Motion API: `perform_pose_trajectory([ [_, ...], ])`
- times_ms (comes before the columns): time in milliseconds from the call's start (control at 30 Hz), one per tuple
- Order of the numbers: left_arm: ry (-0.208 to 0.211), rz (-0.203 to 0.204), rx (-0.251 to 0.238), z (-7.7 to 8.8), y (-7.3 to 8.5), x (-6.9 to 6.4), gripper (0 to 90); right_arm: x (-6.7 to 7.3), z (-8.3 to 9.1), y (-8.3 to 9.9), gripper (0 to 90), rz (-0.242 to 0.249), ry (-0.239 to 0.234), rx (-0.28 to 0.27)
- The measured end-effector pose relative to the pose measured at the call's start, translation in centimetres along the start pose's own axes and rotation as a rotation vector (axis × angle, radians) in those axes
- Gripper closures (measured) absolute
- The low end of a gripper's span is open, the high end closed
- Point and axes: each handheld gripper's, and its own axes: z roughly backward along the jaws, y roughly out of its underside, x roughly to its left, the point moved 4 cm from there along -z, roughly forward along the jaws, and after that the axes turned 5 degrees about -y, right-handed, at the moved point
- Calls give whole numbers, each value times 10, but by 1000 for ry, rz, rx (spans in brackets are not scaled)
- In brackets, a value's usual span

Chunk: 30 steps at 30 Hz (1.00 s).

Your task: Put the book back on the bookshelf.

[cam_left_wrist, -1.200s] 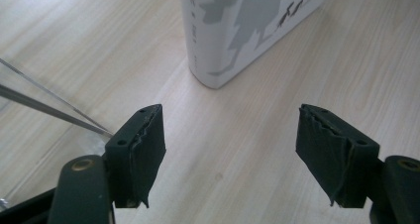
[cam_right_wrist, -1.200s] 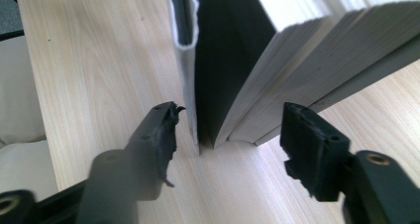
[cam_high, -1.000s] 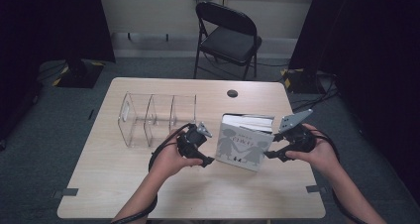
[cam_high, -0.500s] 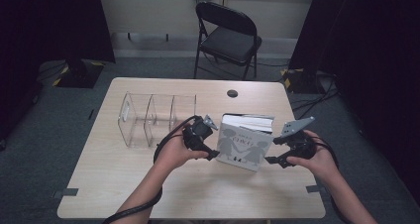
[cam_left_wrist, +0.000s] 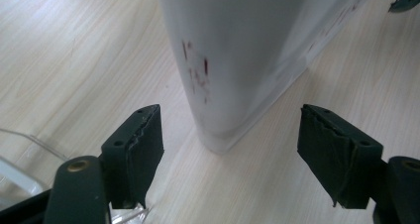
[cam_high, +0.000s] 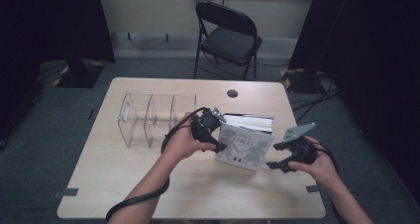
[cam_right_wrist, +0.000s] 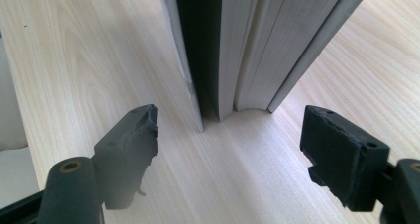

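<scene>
Flanking the book (cam_high: 246,143) from either end, both grippers stand spread with nothing pinched between their pads. The left gripper (cam_high: 214,135) sits at the book's spine end, its jaws wide to either side of the spine corner in the left gripper view, apart from the cover. The right gripper (cam_high: 278,160) waits just off the book's page end; its jaws have just been opening, and in the right gripper view the fanned page edges (cam_right_wrist: 247,50) lie ahead of them, not between the pads.

The book stands upright on its lower edge on the table (cam_high: 148,184), pale cover with dark figures facing the person, probably kept on end so it can slide into a slot. The clear divider rack (cam_high: 148,117) stands beyond the book's spine end, just behind the left hand.

Whether the book balances alone or leans on something is hard to tell. The red marks on its spine (cam_left_wrist: 195,75) are too blurred to read, and the rack's far compartments are hard to count through the glare.
</scene>
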Motion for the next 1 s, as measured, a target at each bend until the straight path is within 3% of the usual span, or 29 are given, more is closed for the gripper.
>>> perform_pose_trajectory([
  [667, 11, -71, 7, -3, -32, 1, 211, -2, 2, -3, 249, 13, -11, 14],
  [833, 25, -83, -19, -3, -39, -6, 231, -4, 5, -9, 254, 14, -2, -14],
  [1000, 14, -105, -13, -3, -42, -9, 210, -5, 8, -15, 257, 12, 21, -36],
])
